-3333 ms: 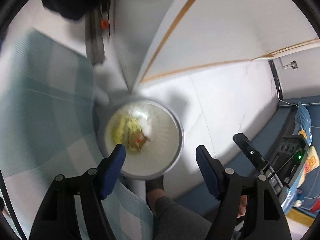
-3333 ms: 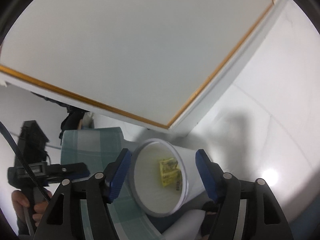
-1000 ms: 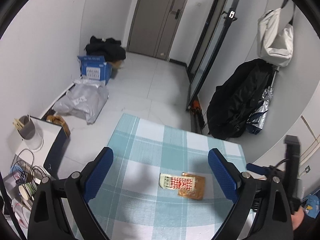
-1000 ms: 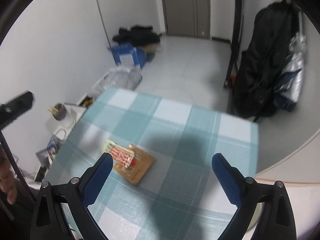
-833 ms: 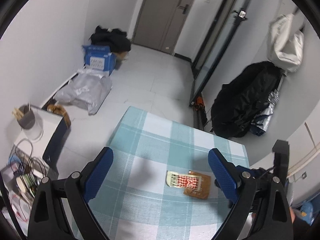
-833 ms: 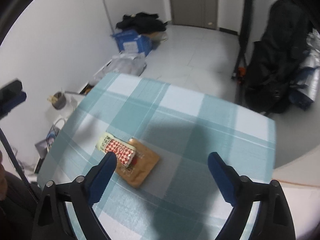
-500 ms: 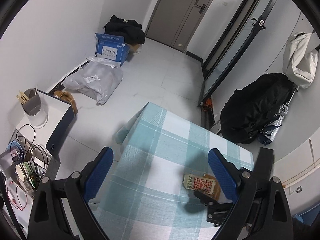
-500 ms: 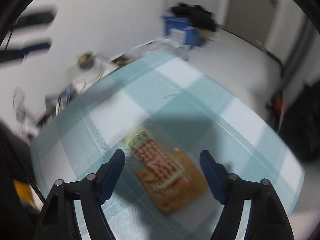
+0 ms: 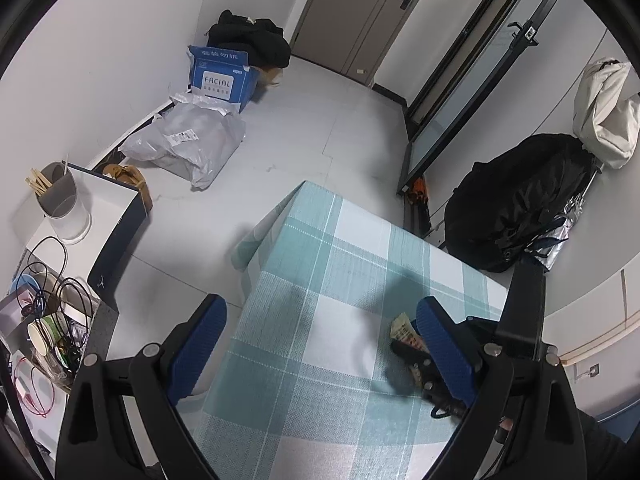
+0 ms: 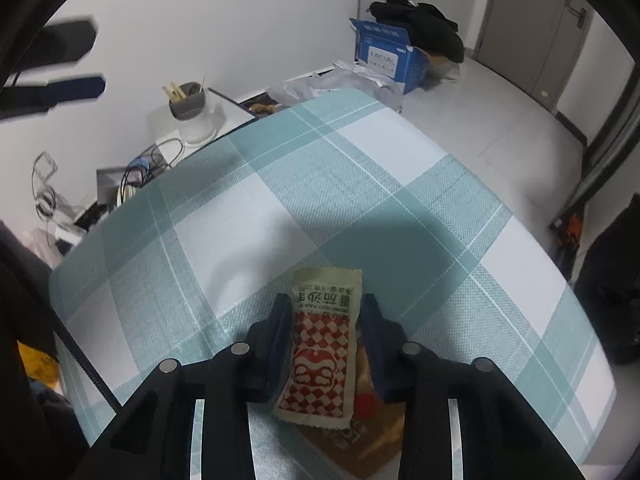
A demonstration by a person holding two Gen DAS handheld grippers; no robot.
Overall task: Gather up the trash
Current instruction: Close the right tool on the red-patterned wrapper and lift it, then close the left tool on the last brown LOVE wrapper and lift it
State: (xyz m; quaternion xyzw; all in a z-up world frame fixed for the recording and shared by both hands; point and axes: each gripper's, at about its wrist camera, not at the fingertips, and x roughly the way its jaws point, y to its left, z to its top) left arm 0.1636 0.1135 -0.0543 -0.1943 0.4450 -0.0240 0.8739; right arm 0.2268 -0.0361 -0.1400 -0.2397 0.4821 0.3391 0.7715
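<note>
Two wrappers: a red-and-white checkered sauce packet (image 10: 322, 344) lies on top of a brown wrapper (image 10: 360, 440), both flat on the tabletop (image 10: 280, 184) near its right-hand edge as the right wrist view shows it.
Right hand-held gripper (image 10: 326, 316): pointed steeply down over the packet, jaws narrow and closing, one finger on each long side of the packet; whether the pads already press on it cannot be told.
Same spot, left wrist view: the packet's pale end (image 9: 402, 326) shows just beside the left gripper's right finger, with the right hand-held gripper's dark tips (image 9: 408, 354) on it.
Left hand-held gripper (image 9: 320, 340): jaws wide, nothing between them, hanging above the tabletop's near-left corner.
Tabletop cover: teal-and-white checked cloth (image 9: 340, 264), one corner draping toward the floor.
Container, grey cup (image 9: 56, 192): stands on a white side cabinet (image 9: 108, 200), holds pale wooden sticks.
Container, blue carton (image 9: 222, 76): open on the floor by the wall, printed "FACIAL"; contents not visible.
Container, paper cup (image 9: 40, 334): sits among tangled cables on a low shelf at left; looks hollow, contents unclear.
Floor, by the carton: a grey plastic mailer bag (image 9: 188, 144), lumpy, sealed.
Against the far wall: black clothing heaped behind the carton (image 9: 252, 40).
Right side of room: a large black bag (image 9: 520, 208) with a white bag (image 9: 604, 112) above it.
</note>
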